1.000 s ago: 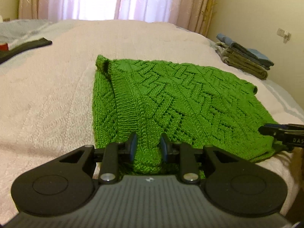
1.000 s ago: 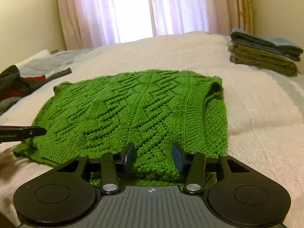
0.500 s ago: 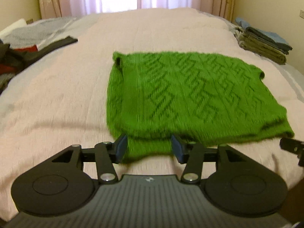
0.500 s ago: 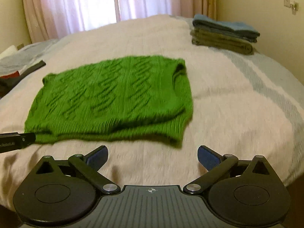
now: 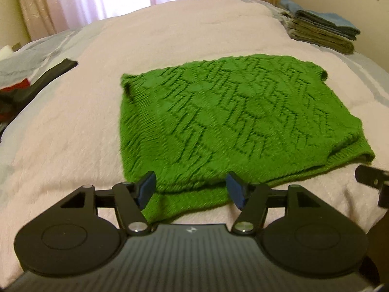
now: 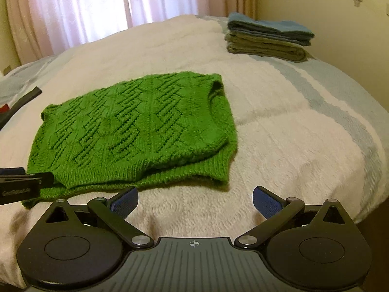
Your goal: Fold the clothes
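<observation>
A green knitted sweater lies folded flat on the pale pink bedspread; it also shows in the right wrist view. My left gripper is open and empty, its fingertips over the sweater's near hem. My right gripper is wide open and empty, just in front of the sweater's near right corner, not touching it. The left gripper's finger shows at the left edge of the right wrist view, and the right gripper's finger shows at the right edge of the left wrist view.
A stack of folded clothes sits at the far right of the bed, by the wall. Dark unfolded clothes lie at the far left. Curtains hang behind the bed. The bed's right edge drops off close to my right gripper.
Both grippers let go of the sweater's hem, opened and drew back toward me. The sweater now lies flat by itself.
</observation>
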